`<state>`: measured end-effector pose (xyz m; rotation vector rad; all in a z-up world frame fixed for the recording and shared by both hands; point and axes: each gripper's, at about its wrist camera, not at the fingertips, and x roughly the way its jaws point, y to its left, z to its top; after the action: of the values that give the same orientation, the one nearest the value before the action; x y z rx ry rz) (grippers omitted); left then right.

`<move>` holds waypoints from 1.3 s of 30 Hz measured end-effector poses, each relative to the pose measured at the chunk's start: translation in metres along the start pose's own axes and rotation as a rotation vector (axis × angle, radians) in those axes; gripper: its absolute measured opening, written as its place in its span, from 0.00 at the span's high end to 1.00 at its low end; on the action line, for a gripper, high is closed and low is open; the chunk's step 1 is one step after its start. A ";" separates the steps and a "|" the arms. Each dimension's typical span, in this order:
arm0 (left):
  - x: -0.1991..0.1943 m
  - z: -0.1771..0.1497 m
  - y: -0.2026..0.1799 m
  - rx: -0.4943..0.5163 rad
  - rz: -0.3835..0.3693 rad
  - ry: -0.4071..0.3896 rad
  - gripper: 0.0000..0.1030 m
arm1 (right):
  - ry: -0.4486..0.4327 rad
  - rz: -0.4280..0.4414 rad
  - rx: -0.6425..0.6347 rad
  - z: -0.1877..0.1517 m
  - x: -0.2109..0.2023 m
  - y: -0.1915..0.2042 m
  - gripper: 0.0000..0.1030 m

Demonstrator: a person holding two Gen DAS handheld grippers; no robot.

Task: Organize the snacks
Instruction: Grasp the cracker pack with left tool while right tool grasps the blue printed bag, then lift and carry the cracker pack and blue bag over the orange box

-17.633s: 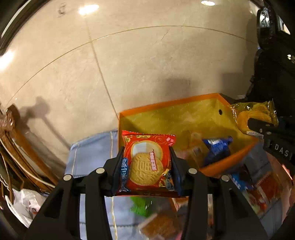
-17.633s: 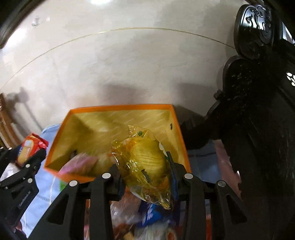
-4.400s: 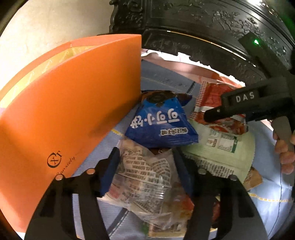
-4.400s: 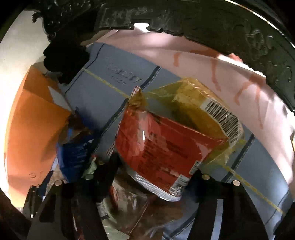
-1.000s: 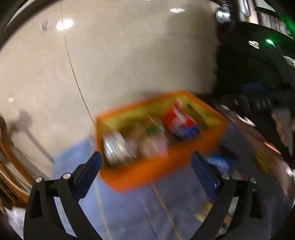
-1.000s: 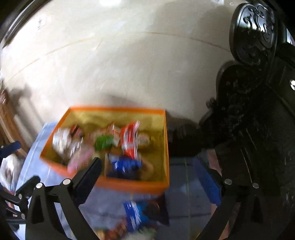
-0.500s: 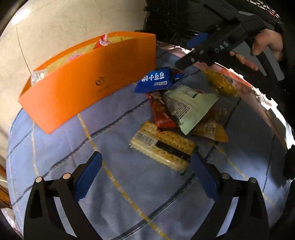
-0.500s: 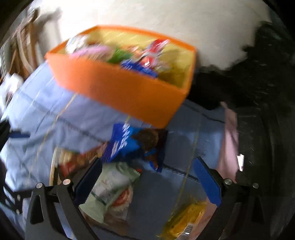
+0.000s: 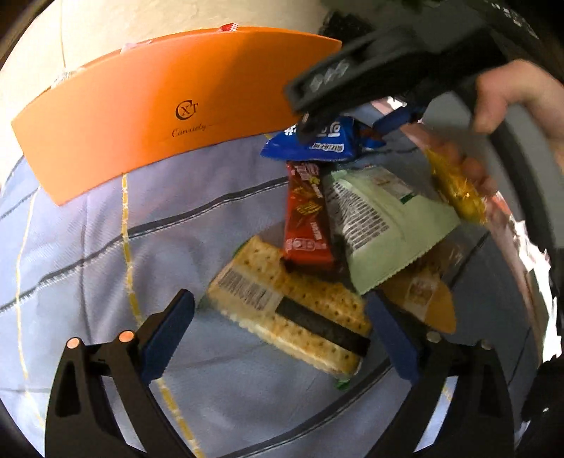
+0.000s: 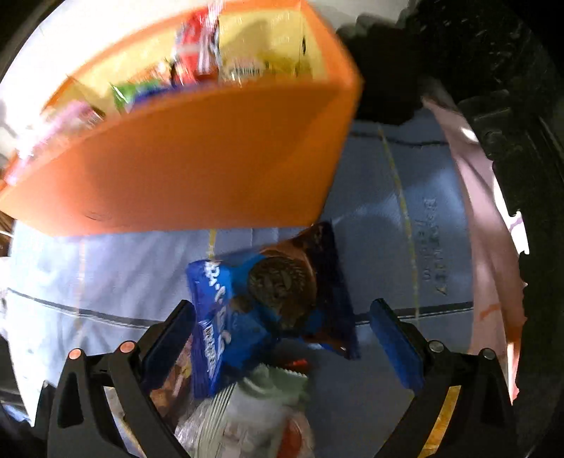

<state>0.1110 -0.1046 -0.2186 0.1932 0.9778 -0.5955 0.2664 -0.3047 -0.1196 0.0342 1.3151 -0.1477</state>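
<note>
An orange box (image 9: 169, 102) holding several snacks stands on a blue cloth; it also shows in the right wrist view (image 10: 197, 155). My left gripper (image 9: 280, 333) is open, its jaws on either side of a cracker pack (image 9: 289, 313). A red bar (image 9: 306, 218), a pale green pouch (image 9: 380, 218) and a yellow packet (image 9: 454, 183) lie beyond it. My right gripper (image 10: 282, 338) is open, its jaws on either side of a blue cookie pack (image 10: 268, 303), which also shows in the left wrist view (image 9: 317, 141).
The blue cloth (image 9: 88, 246) has yellow and dark stripes. Dark carved furniture (image 10: 493, 70) stands to the right, with a pink cloth (image 10: 486, 218) along it. A pale stone floor (image 9: 141, 21) lies behind the box.
Both grippers have come down closer to the snack pile. The left now straddles the cracker pack, the right the blue cookie pack. Both stay open.
</note>
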 end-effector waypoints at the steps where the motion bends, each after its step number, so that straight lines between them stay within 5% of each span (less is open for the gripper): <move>1: 0.000 0.000 -0.001 -0.007 -0.006 0.001 0.15 | -0.010 0.000 0.005 -0.001 0.001 0.002 0.04; 3: -0.001 -0.001 0.000 -0.012 -0.016 -0.001 0.18 | -0.019 0.026 0.040 -0.003 0.001 0.001 0.08; 6: -0.006 -0.002 0.009 -0.068 -0.037 -0.002 0.31 | -0.005 0.065 0.104 -0.006 -0.002 -0.005 0.30; 7: -0.009 -0.002 0.016 -0.116 -0.060 -0.005 0.45 | 0.000 0.084 0.109 -0.008 -0.004 -0.006 0.37; 8: -0.010 -0.003 0.021 -0.149 -0.077 -0.004 0.49 | 0.006 0.091 0.109 -0.010 -0.006 -0.006 0.39; 15: -0.017 -0.011 0.028 -0.147 -0.121 0.030 0.50 | 0.028 0.195 0.211 -0.030 -0.011 -0.019 0.44; 16: -0.018 -0.016 0.029 -0.129 -0.136 0.035 0.48 | 0.028 0.211 0.220 -0.032 -0.012 -0.020 0.45; 18: -0.022 -0.022 0.028 -0.047 -0.144 0.040 0.26 | 0.031 0.239 0.241 -0.038 -0.012 -0.025 0.45; 19: -0.022 -0.026 0.024 -0.003 -0.133 0.056 0.05 | 0.031 0.246 0.245 -0.040 -0.012 -0.025 0.45; 32: -0.010 -0.010 -0.021 0.434 -0.105 0.016 0.04 | 0.046 0.273 0.277 -0.038 -0.009 -0.033 0.47; 39: 0.000 -0.023 -0.036 0.309 -0.034 0.006 0.04 | 0.052 0.275 0.289 -0.031 -0.009 -0.043 0.47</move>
<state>0.0745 -0.1245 -0.2277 0.4537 0.8930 -0.7763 0.2287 -0.3428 -0.1168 0.4654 1.3190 -0.1011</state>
